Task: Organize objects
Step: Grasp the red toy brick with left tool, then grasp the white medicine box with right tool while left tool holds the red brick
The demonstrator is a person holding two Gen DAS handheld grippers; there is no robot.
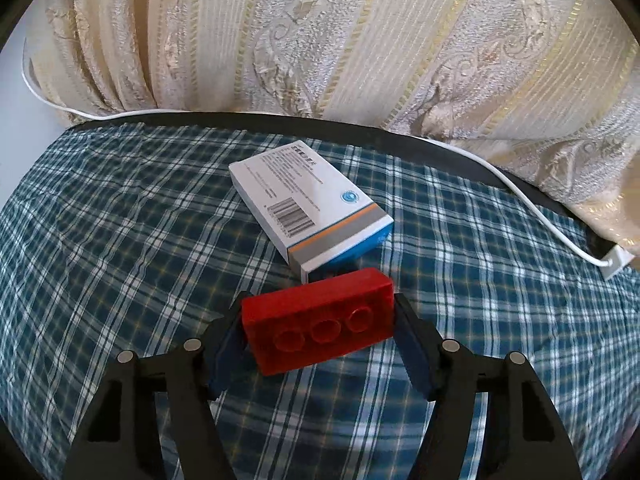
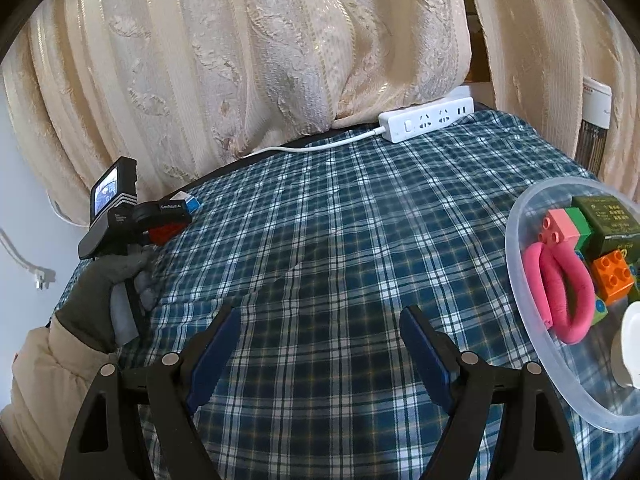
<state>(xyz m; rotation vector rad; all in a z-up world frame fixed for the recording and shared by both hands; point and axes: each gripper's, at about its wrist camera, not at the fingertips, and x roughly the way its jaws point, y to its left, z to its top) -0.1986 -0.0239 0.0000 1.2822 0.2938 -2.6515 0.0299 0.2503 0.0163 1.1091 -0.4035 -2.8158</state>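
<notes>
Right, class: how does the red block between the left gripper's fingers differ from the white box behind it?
The red block is plain red with three round studs facing the camera; the white box is printed, with a barcode and blue-orange stripes. The block sits between the left gripper fingers; the box lies free. Both are rectangular, on the plaid cloth.

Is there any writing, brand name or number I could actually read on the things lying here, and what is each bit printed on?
"GenRobot.AI": white letters on the black left gripper, seen from the right wrist view.
White box: Chinese print, a barcode and a round blue logo; too small to read.
Dark green box in the clear bowl: gold characters, too blurred to read.
Power strip: socket symbols only, no words legible.
</notes>
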